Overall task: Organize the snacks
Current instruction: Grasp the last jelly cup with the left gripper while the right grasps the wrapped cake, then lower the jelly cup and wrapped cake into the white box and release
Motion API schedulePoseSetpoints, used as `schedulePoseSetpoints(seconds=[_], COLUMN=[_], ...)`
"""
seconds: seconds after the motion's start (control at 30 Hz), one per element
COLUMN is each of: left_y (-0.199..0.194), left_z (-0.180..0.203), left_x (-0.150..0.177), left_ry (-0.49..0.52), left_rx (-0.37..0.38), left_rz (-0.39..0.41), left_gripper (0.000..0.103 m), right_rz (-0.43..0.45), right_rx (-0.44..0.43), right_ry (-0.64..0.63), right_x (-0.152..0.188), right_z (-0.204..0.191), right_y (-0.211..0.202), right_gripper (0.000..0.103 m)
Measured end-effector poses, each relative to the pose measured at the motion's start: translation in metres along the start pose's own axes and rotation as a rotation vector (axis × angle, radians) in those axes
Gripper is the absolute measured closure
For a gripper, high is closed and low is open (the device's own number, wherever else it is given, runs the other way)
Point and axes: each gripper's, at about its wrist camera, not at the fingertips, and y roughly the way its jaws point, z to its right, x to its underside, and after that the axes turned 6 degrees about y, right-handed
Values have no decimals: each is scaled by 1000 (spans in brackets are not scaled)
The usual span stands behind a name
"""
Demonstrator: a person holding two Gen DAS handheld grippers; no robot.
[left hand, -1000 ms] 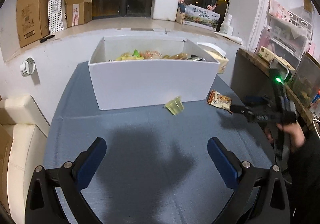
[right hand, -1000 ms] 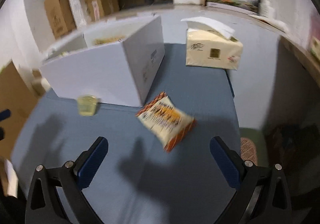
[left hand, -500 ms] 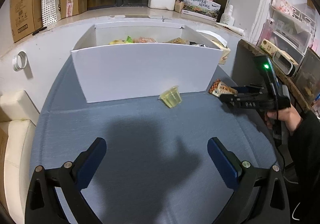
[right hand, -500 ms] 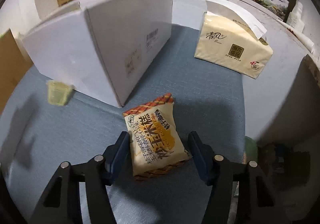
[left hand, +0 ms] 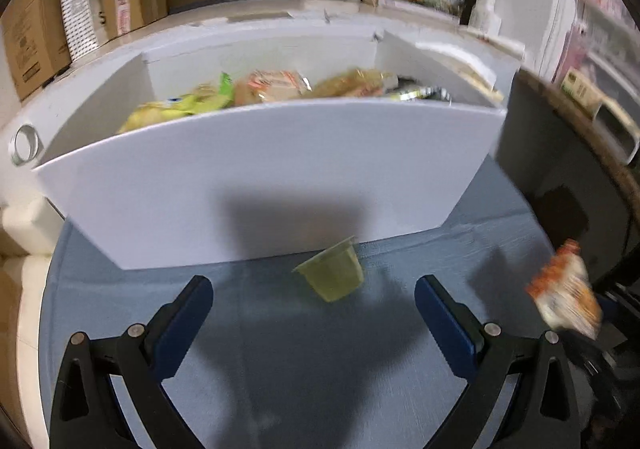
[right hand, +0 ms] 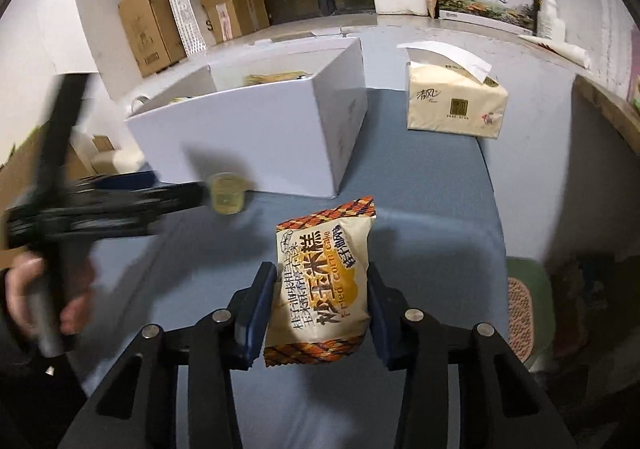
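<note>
In the right wrist view, my right gripper (right hand: 321,277) has its jaws closing, and the blue pads press both sides of a cream and orange corn cake packet (right hand: 320,245). The packet hangs clear of the blue table (right hand: 420,185) and shows blurred in the left wrist view as the packet (left hand: 566,297). My left gripper (left hand: 313,285) is open, with a small yellow-green jelly cup (left hand: 332,275) lying on its side just beyond the fingertips. Behind the cup stands the white box (left hand: 260,177) with several snack packets inside. The cup (right hand: 227,195) also shows beside the blurred left gripper (right hand: 188,195).
A cream tissue pack (right hand: 452,105) sits on the table's far right, next to the white box (right hand: 260,133). Cardboard boxes (right hand: 148,29) and a paper bag line the ledge behind. A person's hand (right hand: 24,289) grips the left tool's handle. A dark shelf edge (left hand: 580,137) runs along the right.
The left gripper moved forward and down towards the box, so the jelly cup now lies near its fingertips. The right jaws closed from wide open onto the corn cake packet and lifted it.
</note>
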Motion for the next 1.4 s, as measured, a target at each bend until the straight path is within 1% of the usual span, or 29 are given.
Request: schedulePoseSetpoints(seconds=[0.07,0.13,0.23,0.27,0.33,0.4,0.47,0.53,0.6,0.73,0.83,0.9,0.93,1.1,1.2,1.27,1.3,1.4], left_y=[9,16,27,30,34,38,39,38,31,-1,-37,-67,-77,-123,-143,-145,-148,-146], left_z=[7,11,14,15,16,15,14,14,11,0,-15,-32,-43,-71,-88,-99,-104,-113], left_x=[-1,-2,-3,-4,-6,-8,-7,-7,-4,5,15,21,23,34,23,9,8,-27], left_ry=[15,27,24,22,26,27,30,41,40,39,11,-21,-34,-71,-75,-82,-78,-55], left_rx=[-9,-33,-51,-61,-74,-75,-74,-66,-35,31,121,204,220,224,190,176,169,125], left_rz=[-17,-26,-42,-45,-49,-55,-50,-37,-19,50,109,157,178,258,299,314,316,345], left_gripper=[1,1,1,4,18,52,53,53,53,53,53,53,53,53,53,53,53,53], right_rz=[13,33,59,62,66,68,72,68,68,76,82,88,90,105,116,125,133,155], right_rx=[-16,-3,-23,-21,-28,-42,-34,-46,-46,-48,-71,-76,-81,-105,-129,-124,-122,-119], right_ry=[4,-7,4,2,14,18,19,28,31,32,45,47,49,45,34,18,4,-27], right_x=[3,9,16,17,20,24,26,27,28,27,26,24,23,13,0,-12,-22,-51], right_z=[-3,-8,-12,-14,-15,-16,-18,-17,-17,-19,-21,-24,-26,-40,-51,-59,-64,-74], right_y=[-4,-11,-21,-23,-26,-28,-30,-29,-29,-33,-35,-36,-36,-34,-32,-30,-29,-25], right_gripper=[57,57,57,57,57,57,57,57,57,57,57,57,57,57,57,57,57,57])
